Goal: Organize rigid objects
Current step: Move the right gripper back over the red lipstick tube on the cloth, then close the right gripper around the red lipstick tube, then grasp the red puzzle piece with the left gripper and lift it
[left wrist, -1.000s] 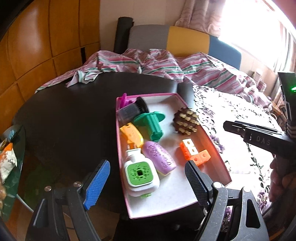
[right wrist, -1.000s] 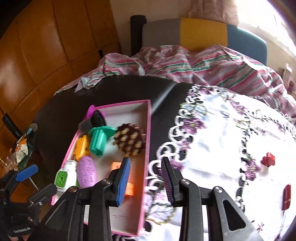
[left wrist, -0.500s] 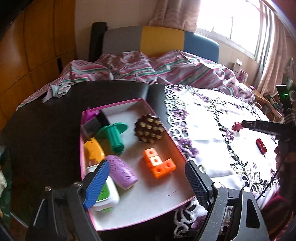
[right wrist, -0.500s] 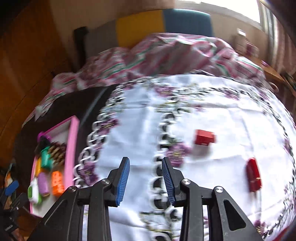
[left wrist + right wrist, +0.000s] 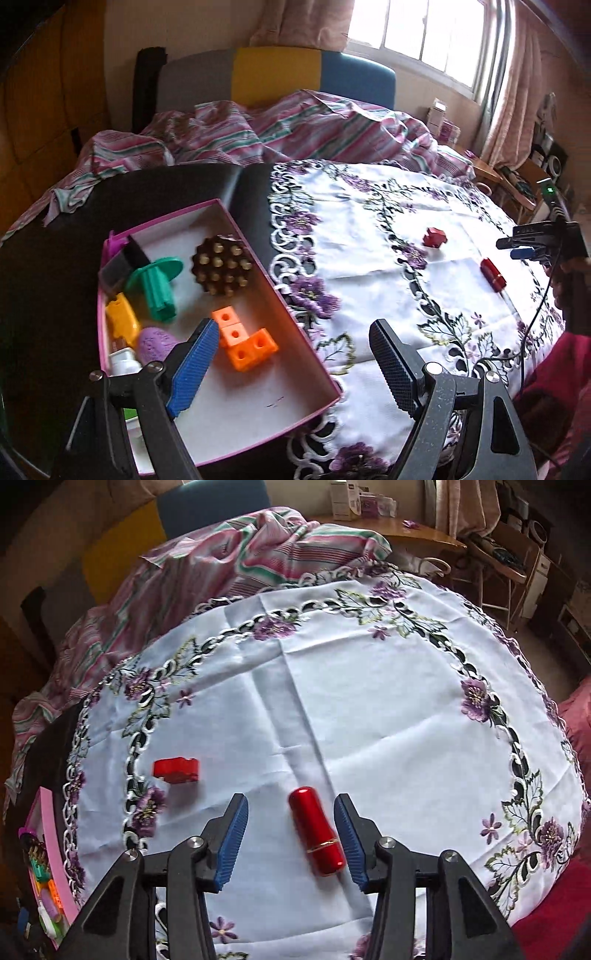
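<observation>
White embroidered cloth (image 5: 369, 709) covers most of the dark table (image 5: 55, 258), and a pink box (image 5: 280, 295) at its left edge holds an orange block piece (image 5: 243, 343), a green spool (image 5: 159, 288) and a brown studded disc (image 5: 221, 266). Right gripper (image 5: 291, 834) points down with its jaws opening around a red lipstick tube (image 5: 317, 834) lying on the cloth (pads not pressing it), with 1 red block (image 5: 176, 770) nearby. Left gripper (image 5: 291, 365) hangs released and empty over the box's near corner.

You see the box (image 5: 258, 435) of toys left of the cloth (image 5: 369, 709); on it the tube (image 5: 317, 834) lies right of the block (image 5: 176, 770).
</observation>
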A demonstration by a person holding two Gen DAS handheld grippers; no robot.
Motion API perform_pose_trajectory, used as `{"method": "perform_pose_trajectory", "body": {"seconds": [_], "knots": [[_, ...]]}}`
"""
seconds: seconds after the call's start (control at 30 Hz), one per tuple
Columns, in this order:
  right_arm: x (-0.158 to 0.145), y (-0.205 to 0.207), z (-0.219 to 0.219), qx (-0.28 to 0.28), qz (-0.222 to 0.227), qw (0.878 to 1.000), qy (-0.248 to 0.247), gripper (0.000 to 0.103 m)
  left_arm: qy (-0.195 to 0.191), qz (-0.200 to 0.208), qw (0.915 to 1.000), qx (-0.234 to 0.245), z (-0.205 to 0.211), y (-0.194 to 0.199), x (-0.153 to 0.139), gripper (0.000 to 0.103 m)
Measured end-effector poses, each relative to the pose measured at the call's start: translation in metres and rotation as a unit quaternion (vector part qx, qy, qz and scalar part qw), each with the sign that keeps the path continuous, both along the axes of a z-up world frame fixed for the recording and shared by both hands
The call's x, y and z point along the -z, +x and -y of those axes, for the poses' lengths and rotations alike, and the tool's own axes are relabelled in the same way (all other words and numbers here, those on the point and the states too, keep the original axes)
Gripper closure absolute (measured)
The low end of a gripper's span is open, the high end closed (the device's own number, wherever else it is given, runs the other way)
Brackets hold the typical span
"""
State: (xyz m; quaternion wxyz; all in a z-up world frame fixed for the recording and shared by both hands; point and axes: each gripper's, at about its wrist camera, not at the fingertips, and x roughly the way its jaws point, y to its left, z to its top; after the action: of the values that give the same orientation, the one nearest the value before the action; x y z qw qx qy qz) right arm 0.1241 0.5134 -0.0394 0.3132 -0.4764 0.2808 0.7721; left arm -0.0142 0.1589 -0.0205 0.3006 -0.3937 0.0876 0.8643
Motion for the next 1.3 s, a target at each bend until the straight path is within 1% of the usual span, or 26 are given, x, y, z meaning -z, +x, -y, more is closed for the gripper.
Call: {"method": "perform_pose_trajectory", "body": {"seconds": [0.03, 0.17, 0.37, 0.4, 0.43, 0.47, 0.5, 0.57, 0.63, 0.7, 0.8, 0.97, 1.07, 1.13, 1.3], "knots": [[0.005, 0.000, -0.003, -0.001, 0.013, 1.000, -0.003, 0.054, -0.001, 0.000, 1.0000, 0.004, -0.004, 0.001, 0.000, 0.019], [0.023, -0.005, -0.007, -0.013, 0.039, 0.999, -0.017, 0.054, -0.003, 0.001, 0.9998, 0.017, -0.016, 0.005, 0.001, 0.019], [0.045, -0.019, -0.008, -0.020, 0.064, 0.998, -0.014, 0.054, -0.004, 0.005, 0.9992, 0.040, -0.037, 0.007, 0.000, 0.019], [0.052, -0.021, -0.006, -0.027, 0.074, 0.997, -0.018, 0.057, -0.003, 0.003, 0.9991, 0.042, -0.039, 0.007, -0.001, 0.019], [0.054, -0.023, -0.003, -0.032, 0.081, 0.996, -0.010, 0.069, -0.001, 0.003, 0.9990, 0.044, -0.042, 0.007, -0.001, 0.019], [0.050, -0.023, 0.002, -0.038, 0.077, 0.996, 0.012, 0.076, 0.001, 0.006, 0.9989, 0.046, -0.045, 0.007, -0.001, 0.019], [0.049, -0.022, 0.006, -0.042, 0.068, 0.997, 0.015, 0.080, 0.002, 0.010, 0.9988, 0.048, -0.047, 0.005, 0.000, 0.019], [0.050, -0.021, 0.009, -0.043, 0.056, 0.997, 0.009, 0.080, 0.004, 0.026, 0.9981, 0.055, -0.053, 0.002, 0.003, 0.019], [0.050, -0.023, 0.011, -0.052, 0.063, 0.996, 0.020, 0.080, 0.004, 0.039, 0.9973, 0.062, -0.061, -0.001, 0.006, 0.019], [0.051, -0.022, 0.011, -0.052, 0.063, 0.996, 0.019, 0.080, 0.003, 0.047, 0.9964, 0.070, -0.071, -0.004, 0.008, 0.019], [0.051, -0.018, 0.008, -0.042, 0.053, 0.998, 0.005, 0.080, -0.002, 0.054, 0.9952, 0.081, -0.089, -0.008, 0.011, 0.019], [0.050, -0.014, 0.007, -0.039, 0.050, 0.998, -0.002, 0.080, -0.008, 0.069, 0.9913, 0.112, -0.130, -0.019, 0.018, 0.019], [0.050, -0.012, 0.005, -0.036, 0.046, 0.998, -0.009, 0.080, -0.016, 0.082, 0.9891, 0.121, -0.159, -0.027, 0.027, 0.019], [0.050, -0.010, 0.003, -0.037, 0.043, 0.998, -0.012, 0.080, -0.012, 0.093, 0.9873, 0.128, -0.177, -0.033, 0.032, 0.019], [0.049, -0.009, 0.002, -0.036, 0.042, 0.998, -0.014, 0.080, -0.021, 0.098, 0.9849, 0.141, -0.220, -0.044, 0.039, 0.019]]}}
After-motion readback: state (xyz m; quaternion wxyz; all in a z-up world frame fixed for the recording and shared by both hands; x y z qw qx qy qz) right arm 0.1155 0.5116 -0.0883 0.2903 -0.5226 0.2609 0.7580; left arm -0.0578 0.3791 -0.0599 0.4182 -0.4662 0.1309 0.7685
